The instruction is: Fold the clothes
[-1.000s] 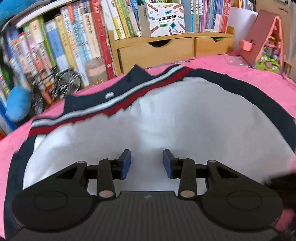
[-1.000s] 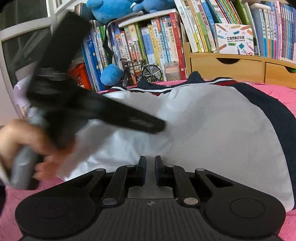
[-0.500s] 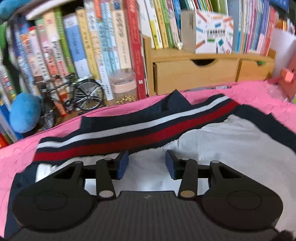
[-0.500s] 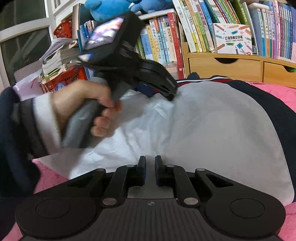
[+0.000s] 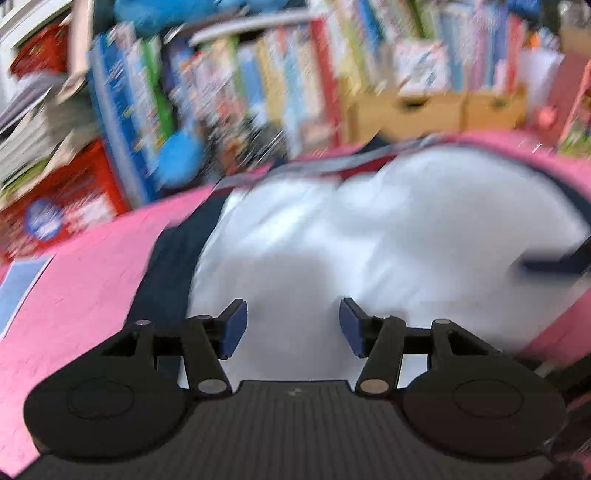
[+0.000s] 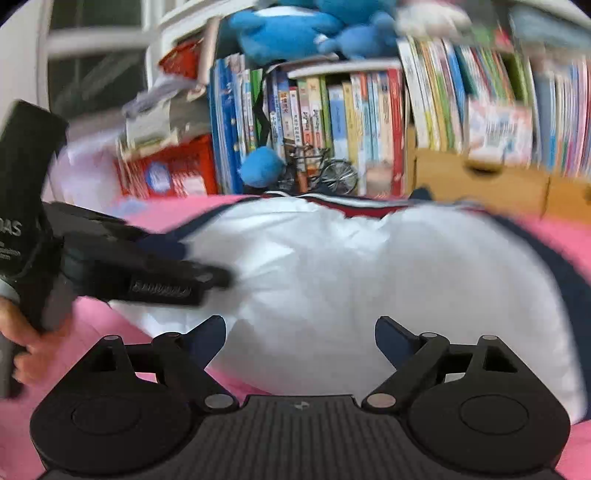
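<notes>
Left wrist view: heavy motion blur; pink surface [image 5: 85, 280] fills the lower left; one garment [image 5: 369, 251], white with navy edging and a red/white striped band at its far end, lies flat on the surface, running from the near edge toward the far edge; left gripper [image 5: 291, 325] has its jaws spread wide, nothing between the blue pads, white cloth beneath them; whether the pads touch the cloth cannot be told; a blurred dark finger of the right gripper [image 5: 554, 264] enters at the right edge over the white cloth; behind the far edge, a bookshelf [image 5: 240, 81] packed with upright books, too smeared to count; two wooden drawers [image 5: 436, 110] side by side on the right; one red crate [image 5: 62, 195] at left.

Right wrist view: sharper in the centre; the same single garment [image 6: 369, 288] sits mid-surface, striped band nearest the far edge, navy edging down both sides; right gripper [image 6: 301, 339] also stands wide apart, empty, above the near end of the white cloth; left gripper [image 6: 207, 280] comes in from the left, held by a hand [image 6: 26, 350], its tip at the garment's left edge, jaw state unreadable from here; pink surface [image 6: 561, 236] shows on both sides; along the far edge, one small model bicycle [image 6: 325, 173], one blue plush ball [image 6: 262, 166], the red crate [image 6: 173, 173]; blue plush toys [image 6: 295, 29] on top of the shelf, count unclear; window frame [image 6: 96, 55] upper left.
</notes>
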The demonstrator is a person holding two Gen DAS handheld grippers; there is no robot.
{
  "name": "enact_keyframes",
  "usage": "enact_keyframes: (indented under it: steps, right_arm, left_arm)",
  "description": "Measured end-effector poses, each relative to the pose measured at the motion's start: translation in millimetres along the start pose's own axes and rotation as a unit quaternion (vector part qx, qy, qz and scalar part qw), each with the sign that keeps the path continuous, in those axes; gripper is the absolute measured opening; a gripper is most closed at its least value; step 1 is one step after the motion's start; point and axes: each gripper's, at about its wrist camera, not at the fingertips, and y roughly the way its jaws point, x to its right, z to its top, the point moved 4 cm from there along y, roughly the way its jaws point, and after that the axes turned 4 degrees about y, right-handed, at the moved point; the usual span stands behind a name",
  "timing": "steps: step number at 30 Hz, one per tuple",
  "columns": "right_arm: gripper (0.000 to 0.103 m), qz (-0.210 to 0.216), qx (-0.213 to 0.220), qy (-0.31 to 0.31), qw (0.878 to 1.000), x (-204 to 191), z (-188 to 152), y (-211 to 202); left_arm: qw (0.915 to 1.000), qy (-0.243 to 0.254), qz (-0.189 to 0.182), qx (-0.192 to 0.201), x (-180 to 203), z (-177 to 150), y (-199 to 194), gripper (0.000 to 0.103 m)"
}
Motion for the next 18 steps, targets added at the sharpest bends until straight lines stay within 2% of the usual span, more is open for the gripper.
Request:
enact_keyframes:
  steps: [1,3,4,5,6,7,8,10,11,12,13,16,18]
  right_arm:
    - [0.085,-0.015,-0.008,0.0,1.0,7.3,-2.4,-0.8]
    - [0.083,-0.036,-0.022,0.046,0.998,42.4,-10.3,-3.7]
    - [0.076,-0.066,-0.025,0.082,0.994,68.3,-13.8,-9.1]
    - [0.059,-0.097,-0.017,0.112,0.989,92.4,-16.0,-19.7]
    - [0.05,-0.116,-0.009,0.138,0.984,112.7,-18.3,-31.8]
    - [0.034,-0.129,-0.004,0.162,0.978,131.4,-21.3,-43.3]
    - [0.024,-0.126,0.001,0.193,0.973,147.7,-24.5,-55.3]
    - [0.023,-0.1,0.013,0.258,0.961,172.3,-30.8,-79.8]
    - [0.031,-0.104,0.023,0.274,0.956,176.7,-32.0,-90.9]
    - [0.039,-0.116,0.031,0.282,0.952,179.4,-32.5,-101.4]
    - [0.052,-0.128,0.04,0.284,0.949,182.2,-33.3,-110.0]
    - [0.053,-0.121,0.052,0.297,0.946,183.8,-40.4,-123.9]
    - [0.053,-0.104,0.044,0.313,0.943,182.7,-43.8,-118.4]
  left_arm:
    - [0.9999,0.001,0.012,-0.003,-5.4,-7.8,-2.4,0.059]
    - [0.9993,0.004,0.036,-0.008,-16.3,-23.3,-7.2,0.061]
    - [0.9987,0.006,0.049,-0.01,-21.7,-31.1,-9.7,0.061]
    - [0.998,0.007,0.061,-0.013,-27.2,-38.9,-12.2,0.064]
    - [0.9979,0.0,0.062,-0.015,-34.4,-42.4,-13.5,0.065]
    - [0.9976,-0.011,0.066,-0.019,-42.5,-44.2,-14.9,0.065]
    - [0.9968,-0.015,0.074,-0.025,-48.6,-45.8,-15.9,0.065]
    - [0.996,-0.027,0.083,-0.022,-54.2,-45.1,-21.2,0.064]
    - [0.9955,-0.034,0.086,-0.018,-54.9,-43.6,-25.9,0.058]
    - [0.996,-0.041,0.079,-0.004,-52.7,-41.4,-34.2,0.057]
    - [0.9966,-0.047,0.066,0.013,-49.1,-38.7,-44.1,0.057]
    - [0.9968,-0.03,0.027,0.07,-20.4,-21.8,-75.8,0.058]
    - [0.9963,-0.002,-0.004,0.086,9.2,-9.8,-86.3,0.06]
